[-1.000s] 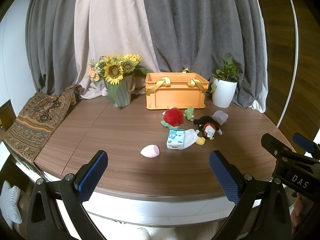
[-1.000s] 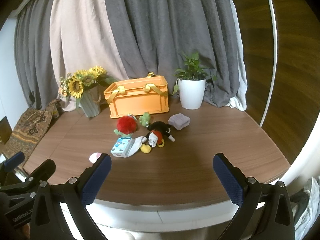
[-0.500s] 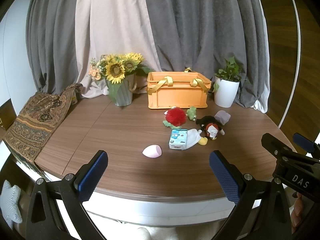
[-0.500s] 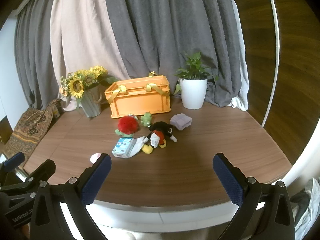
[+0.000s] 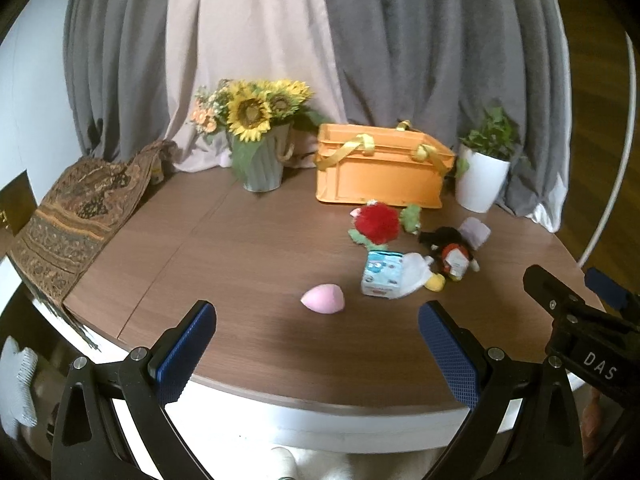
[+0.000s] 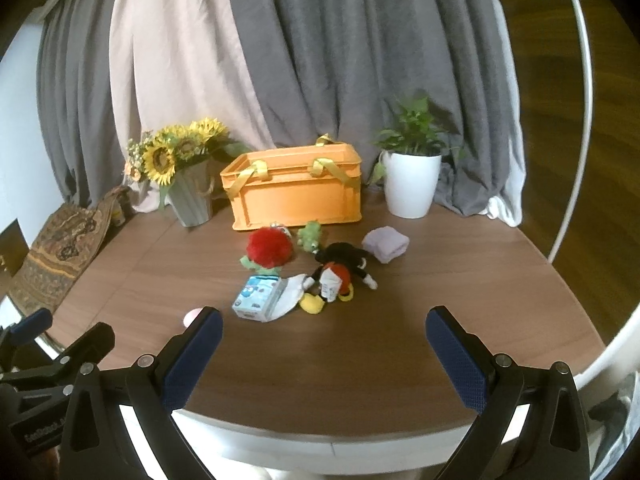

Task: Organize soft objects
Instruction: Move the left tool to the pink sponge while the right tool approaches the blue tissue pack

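Observation:
An orange crate [image 5: 380, 174] [image 6: 296, 196] with yellow handles stands at the back of the round wooden table. In front of it lie a red fluffy plush [image 5: 376, 224] [image 6: 269, 247], a small green frog toy [image 5: 412, 218] [image 6: 310, 235], a black and red plush [image 5: 450, 250] [image 6: 340, 266], a folded lilac cloth [image 5: 475, 231] [image 6: 385, 243], a blue and white tissue pack [image 5: 382, 274] [image 6: 258, 295] and a pink egg-shaped sponge [image 5: 322, 303] [image 6: 191, 315]. My left gripper [image 5: 318, 346] hangs open over the table's near edge, just short of the sponge. My right gripper [image 6: 324, 354] is open too, with nothing in it.
A vase of sunflowers [image 5: 256, 136] [image 6: 180, 172] stands left of the crate and a white potted plant [image 5: 482, 168] [image 6: 412, 172] right of it. A patterned cloth [image 5: 76, 216] drapes over the table's left edge. Curtains hang behind.
Both grippers have moved forward toward the table, so the objects look nearer and larger. Both stay open. Nothing on the table has moved.

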Demonstrator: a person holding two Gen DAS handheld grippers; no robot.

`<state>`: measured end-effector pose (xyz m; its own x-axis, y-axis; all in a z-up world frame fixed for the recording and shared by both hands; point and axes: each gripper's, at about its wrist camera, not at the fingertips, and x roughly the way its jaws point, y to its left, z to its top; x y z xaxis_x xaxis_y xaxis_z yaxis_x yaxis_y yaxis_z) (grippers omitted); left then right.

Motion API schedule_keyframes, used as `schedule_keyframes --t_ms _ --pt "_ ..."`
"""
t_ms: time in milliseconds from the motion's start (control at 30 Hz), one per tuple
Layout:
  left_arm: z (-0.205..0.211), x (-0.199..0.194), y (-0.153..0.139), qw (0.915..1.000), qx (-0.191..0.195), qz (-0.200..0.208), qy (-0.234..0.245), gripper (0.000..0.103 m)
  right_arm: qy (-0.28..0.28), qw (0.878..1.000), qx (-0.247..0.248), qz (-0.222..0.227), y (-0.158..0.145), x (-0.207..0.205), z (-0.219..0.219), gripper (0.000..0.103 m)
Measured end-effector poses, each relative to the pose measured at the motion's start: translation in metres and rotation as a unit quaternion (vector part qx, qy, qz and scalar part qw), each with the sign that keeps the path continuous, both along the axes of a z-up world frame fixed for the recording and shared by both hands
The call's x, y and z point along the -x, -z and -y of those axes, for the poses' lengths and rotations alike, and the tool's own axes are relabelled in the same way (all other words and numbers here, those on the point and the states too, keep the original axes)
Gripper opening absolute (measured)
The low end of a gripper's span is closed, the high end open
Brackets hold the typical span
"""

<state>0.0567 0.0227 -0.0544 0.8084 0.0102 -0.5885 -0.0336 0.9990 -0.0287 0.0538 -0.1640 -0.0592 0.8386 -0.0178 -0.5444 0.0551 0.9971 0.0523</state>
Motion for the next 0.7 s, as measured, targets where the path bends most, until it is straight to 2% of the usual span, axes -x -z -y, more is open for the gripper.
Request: schedule_keyframes --t_ms 233,300,700 --pt "-0.007 -0.025 0.017 0.9994 -0.002 0.007 -0.034 0.102 -0.027 1.000 -0.010 -0.004 0.015 -0.034 -0.009 0.102" --pt "-0.011 -0.034 0.024 0.9991 0.002 0.005 -0.041 0.099 -0.037 0.999 -0.010 -0.005 0.020 -0.044 -0.014 0.101" --pt "-0.012 -0.086 0.071 0.9994 0.005 -0.025 -0.021 0.086 -0.091 0.995 -0.020 -0.033 0.057 -0.113 -0.046 0.085"
